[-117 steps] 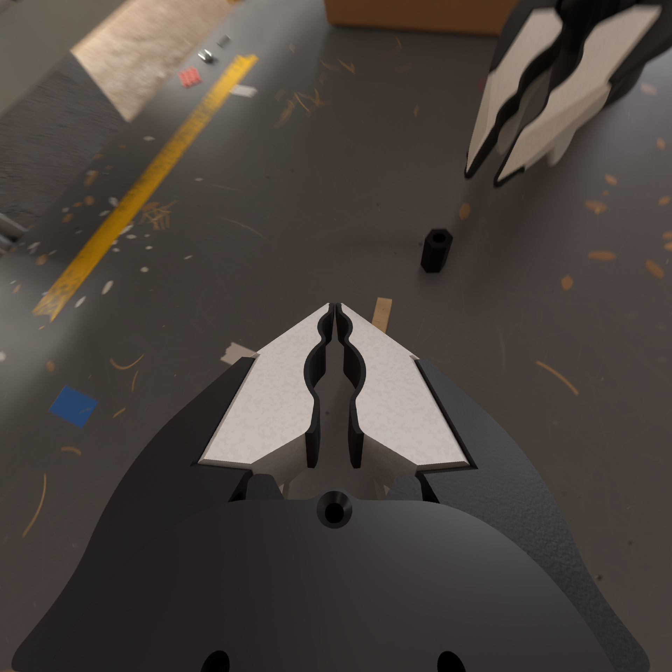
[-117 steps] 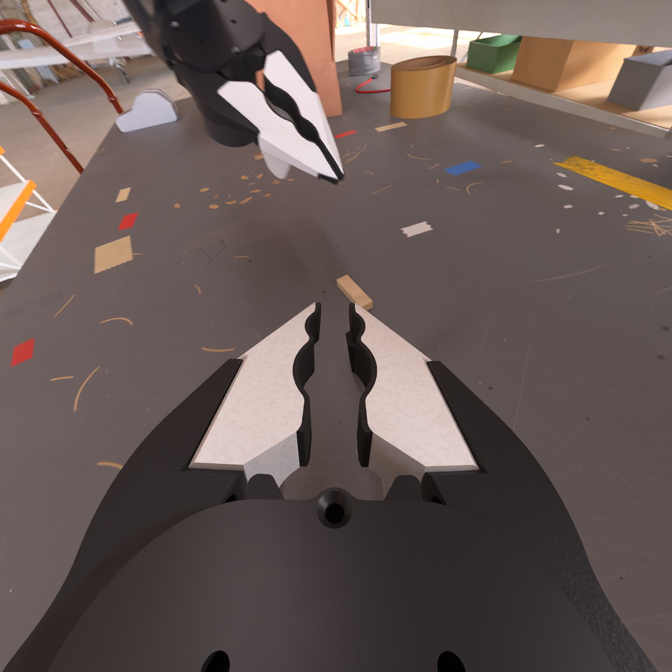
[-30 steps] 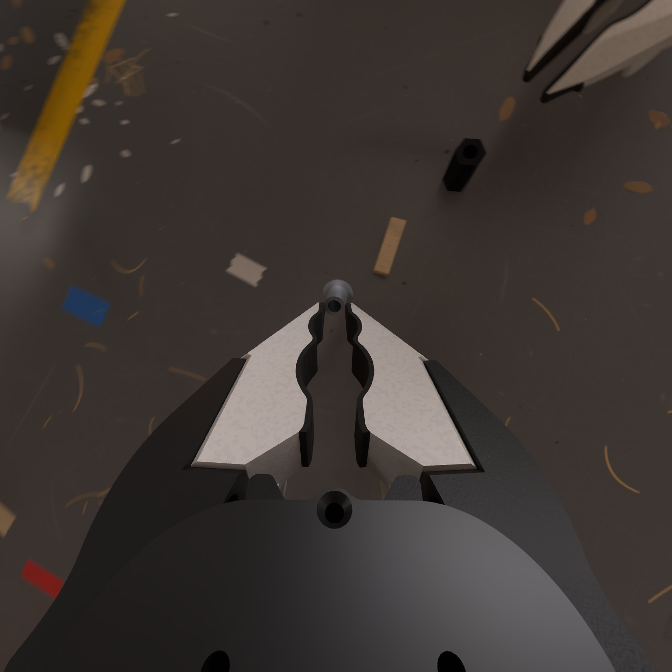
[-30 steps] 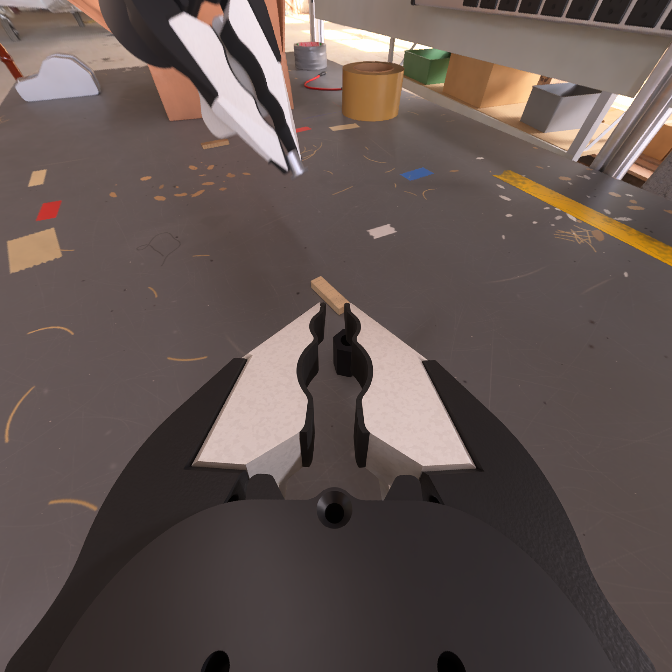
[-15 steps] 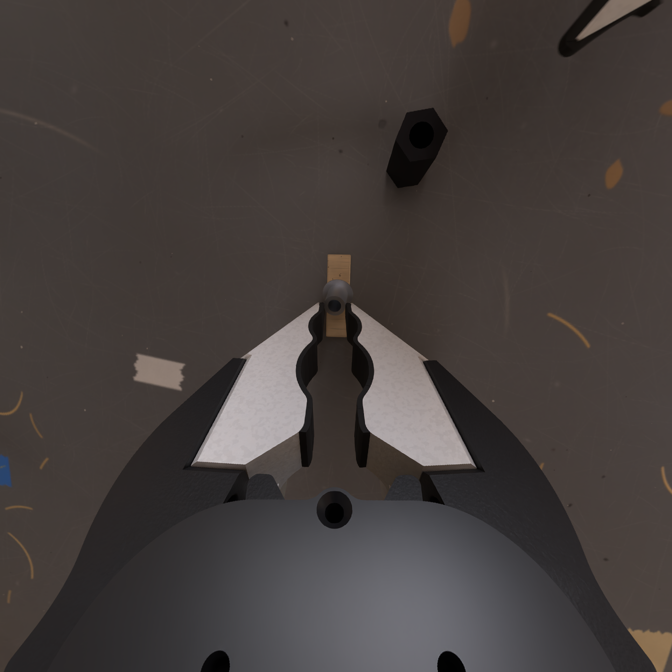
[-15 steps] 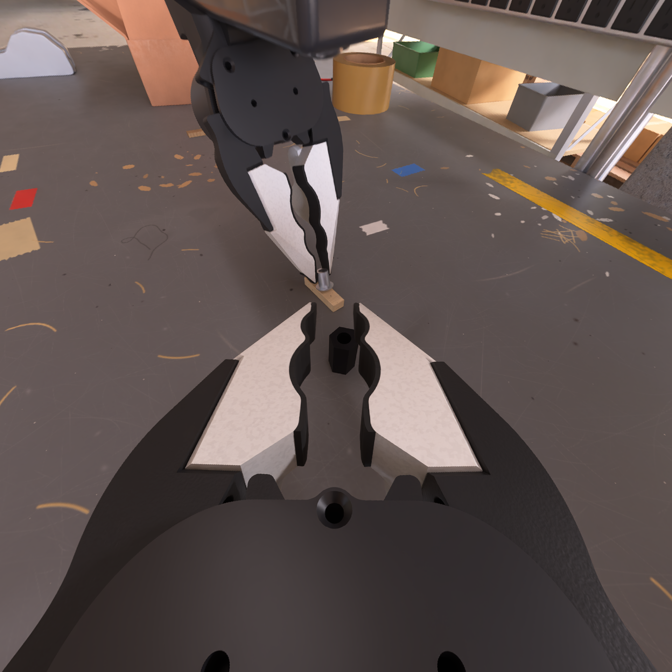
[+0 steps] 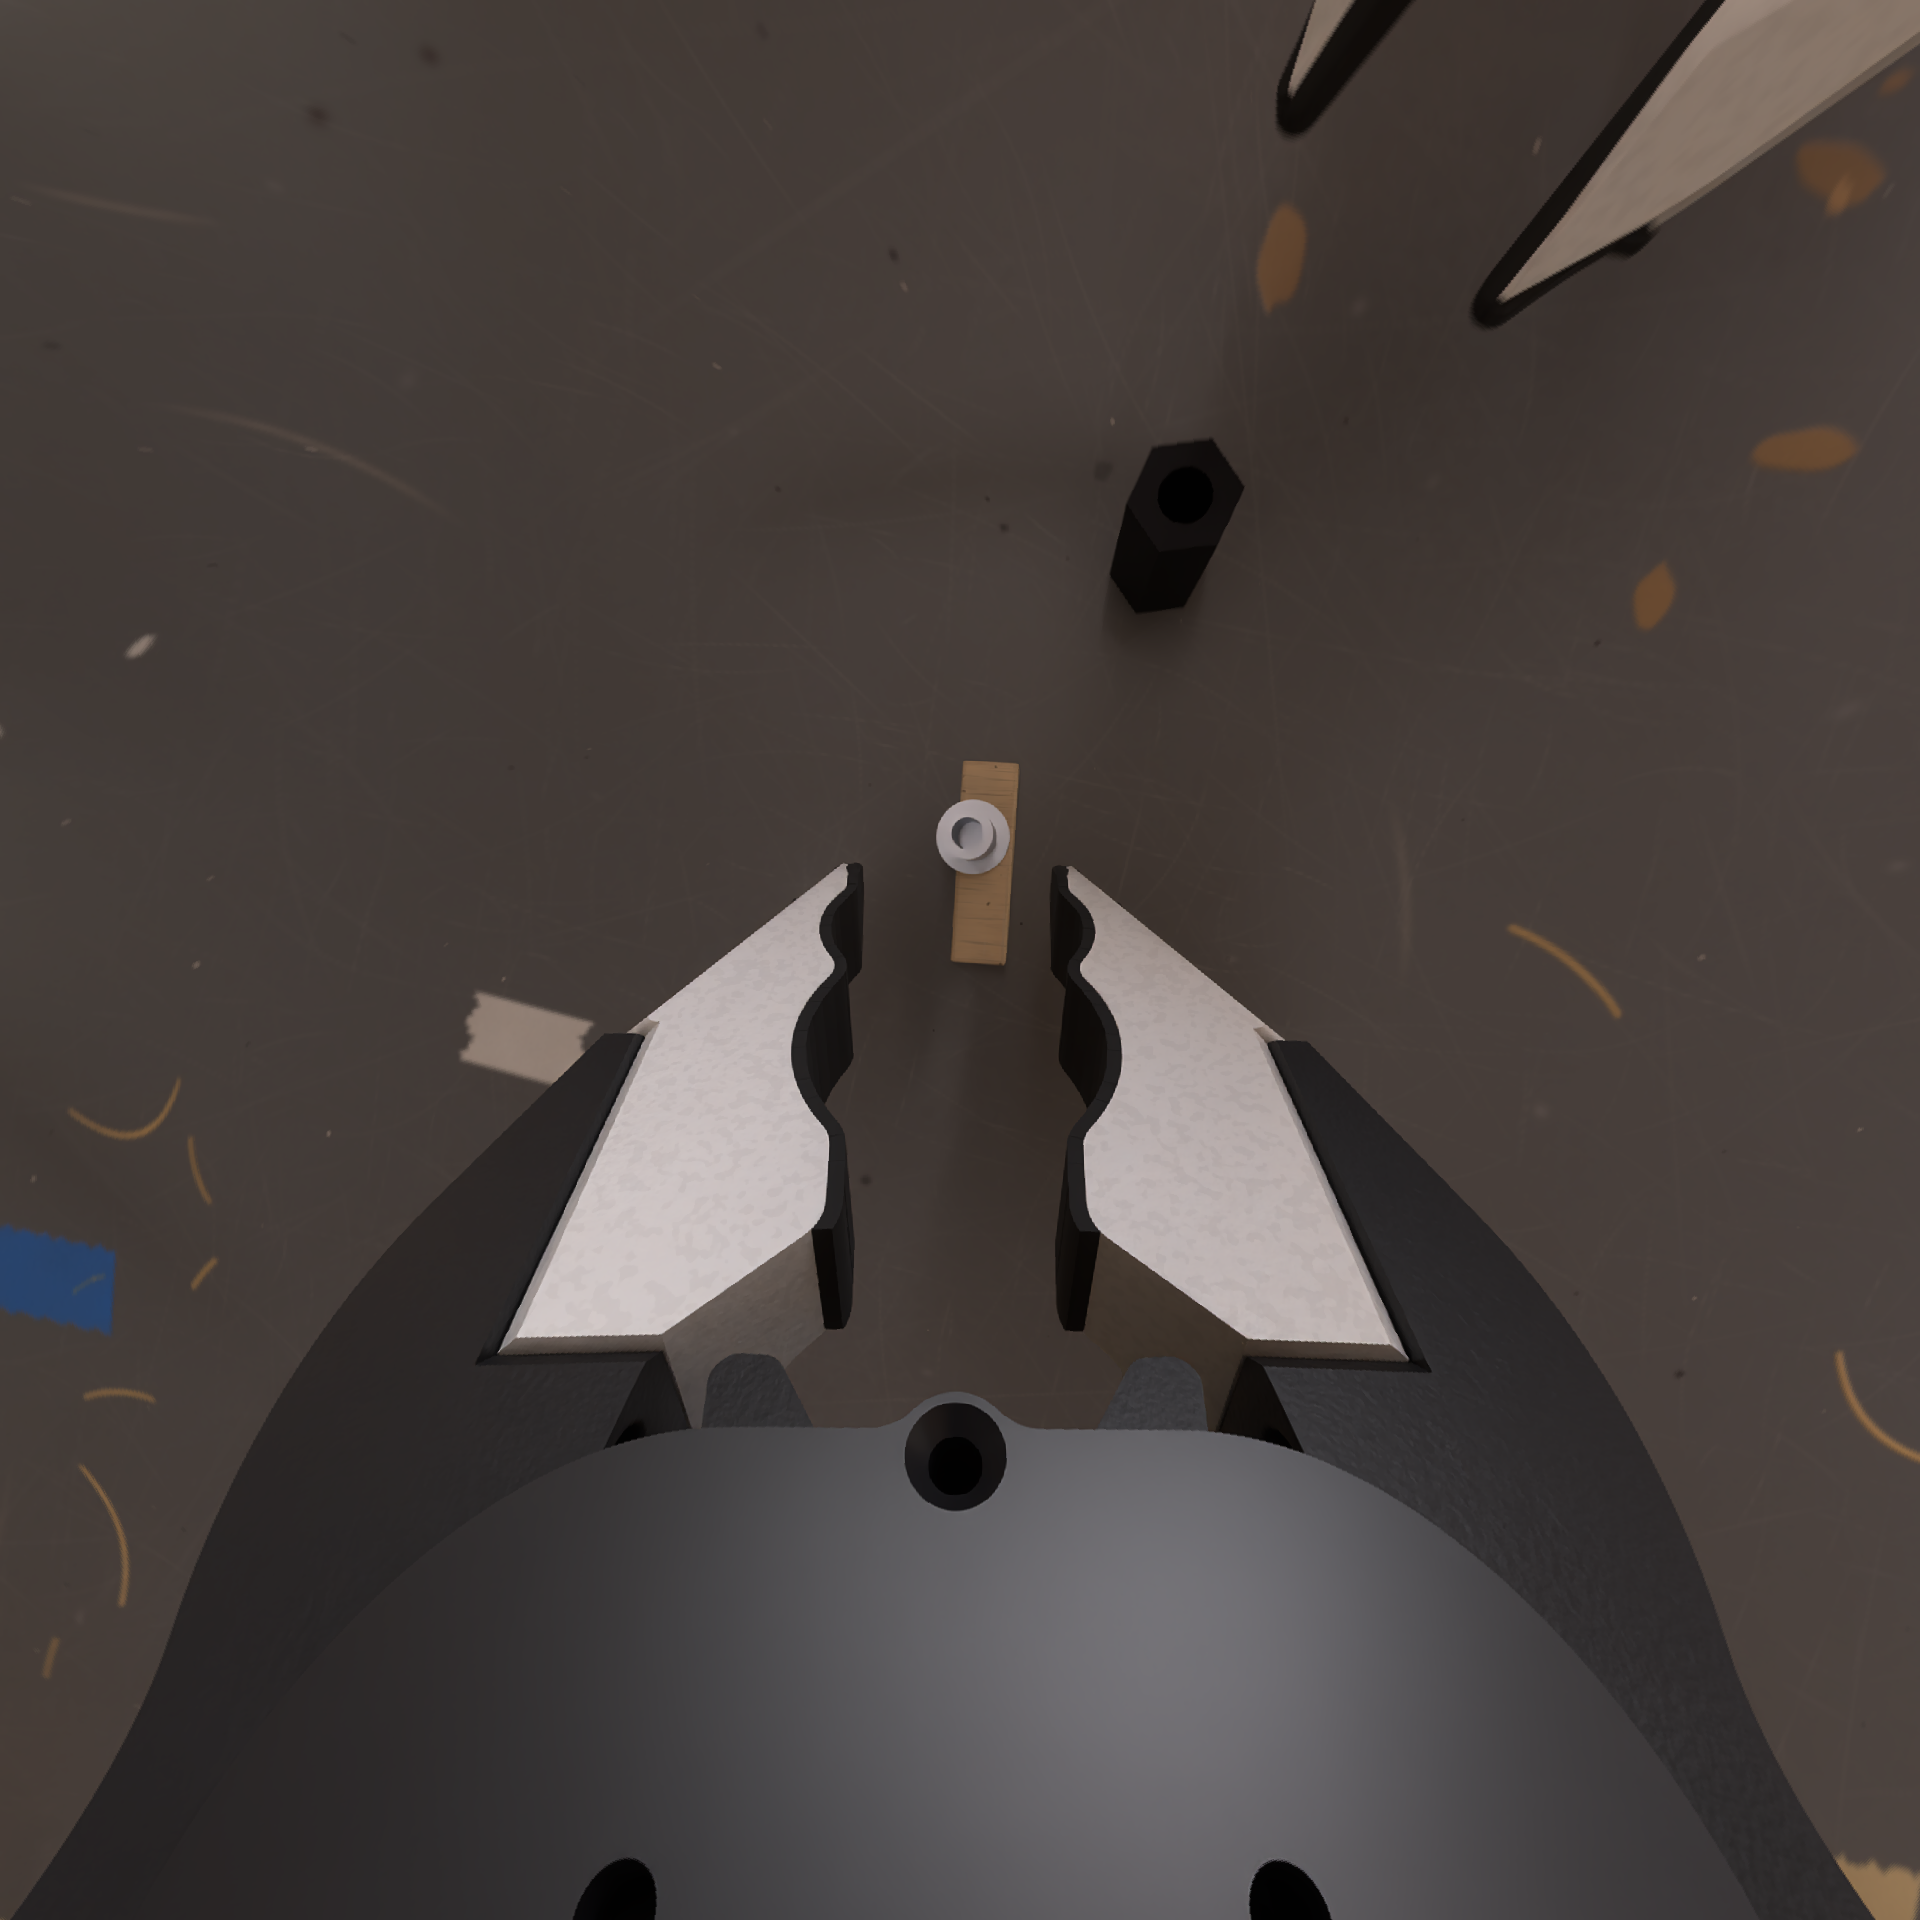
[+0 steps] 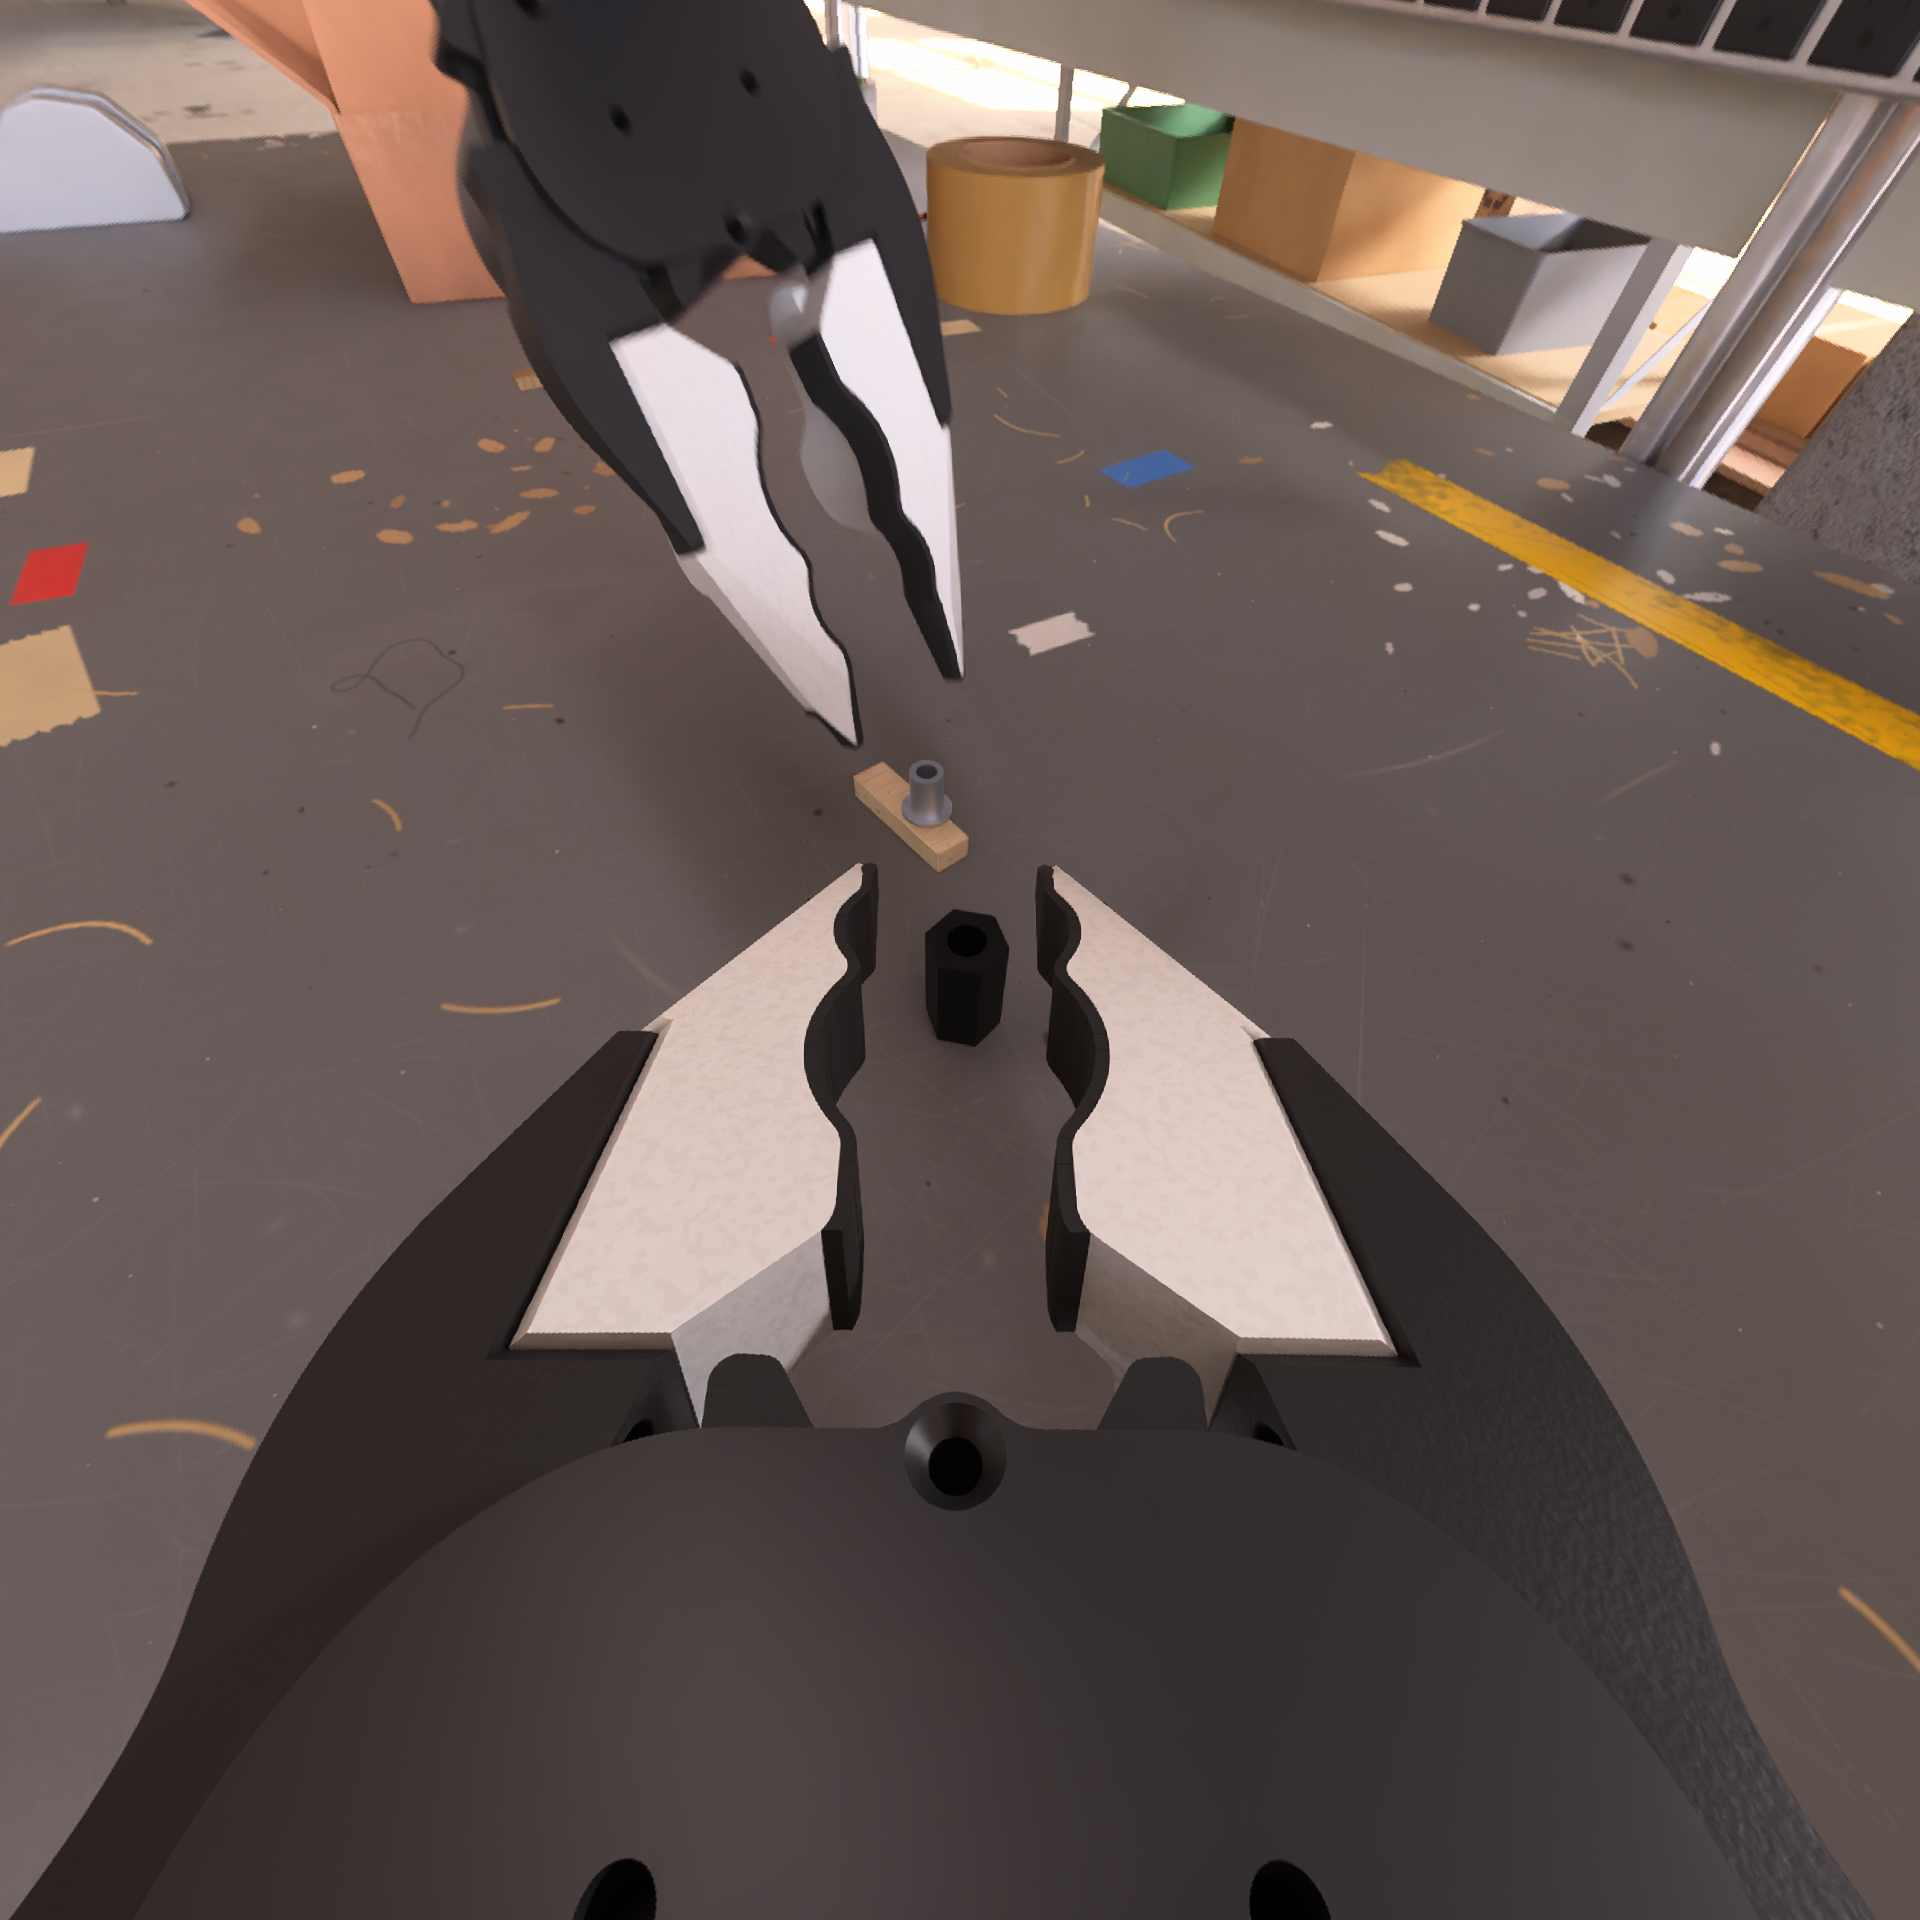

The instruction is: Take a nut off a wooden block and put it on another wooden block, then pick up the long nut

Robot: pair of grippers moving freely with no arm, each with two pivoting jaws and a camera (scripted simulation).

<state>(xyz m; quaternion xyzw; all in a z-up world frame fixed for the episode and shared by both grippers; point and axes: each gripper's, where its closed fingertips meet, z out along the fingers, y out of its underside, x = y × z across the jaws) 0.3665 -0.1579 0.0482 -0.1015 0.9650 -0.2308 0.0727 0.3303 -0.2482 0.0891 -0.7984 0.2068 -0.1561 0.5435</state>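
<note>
Right wrist view: right gripper (image 8: 954,871) spread, straddling upright black hexagonal long nut (image 8: 965,987) on grey floor. Close squarely on opposite flats, then lift straight. Small grey flanged nut (image 8: 924,792) seated on pale wooden block (image 8: 940,837). Left gripper (image 7: 954,871) spread, empty; half a second earlier, pinching that nut.

Left gripper (image 7: 956,873) is pointing pretty much straight down, jaws spread wide with nothing between them. From the right wrist view it (image 8: 904,707) hangs in the air at the far side, tipped a bit toward the camera, white fingers (image 8: 727,520) parted and empty. Right gripper (image 8: 956,873) sits low and angled forward, jaws also wide apart, not pinching anything. From the left wrist view only its two fingertips (image 7: 1621,177) poke in at the far right corner.
</note>
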